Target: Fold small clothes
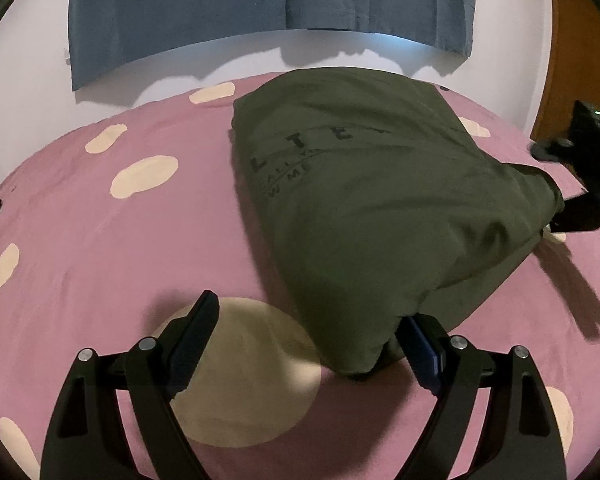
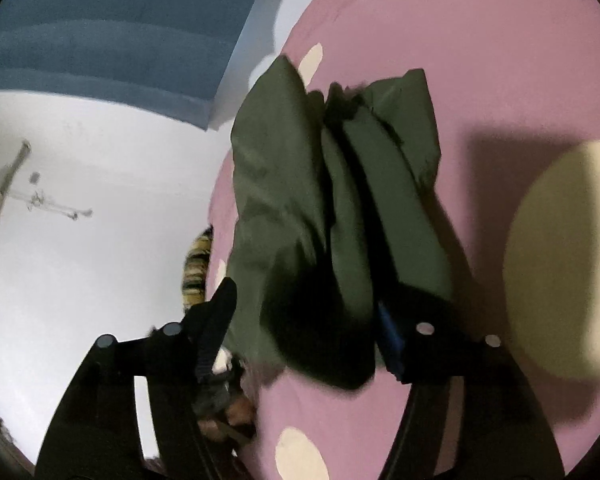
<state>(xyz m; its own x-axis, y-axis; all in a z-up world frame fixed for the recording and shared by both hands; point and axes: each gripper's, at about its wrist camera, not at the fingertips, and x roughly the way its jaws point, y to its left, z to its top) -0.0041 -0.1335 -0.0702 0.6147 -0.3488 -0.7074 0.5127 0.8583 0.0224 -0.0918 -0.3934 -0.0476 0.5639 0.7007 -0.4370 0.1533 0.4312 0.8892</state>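
Olive shirt (image 1: 364,208) lies mid-bedspread (image 1: 100,240), pink margins all around.

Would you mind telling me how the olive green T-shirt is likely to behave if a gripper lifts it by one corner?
The olive green T-shirt would probably go floppy: in the right wrist view it sags in long folds. It looks light, a thin knit lying creased on the pink spotted bedsheet. Lifted by one corner, its folded layers would likely slide open.

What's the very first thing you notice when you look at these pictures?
A big olive-green shirt with dark lettering lies bunched in the middle of a pink bedspread with cream polka dots. The left gripper stands wide open at its near corner. Behind the bed, a blue curtain hangs on the white wall.
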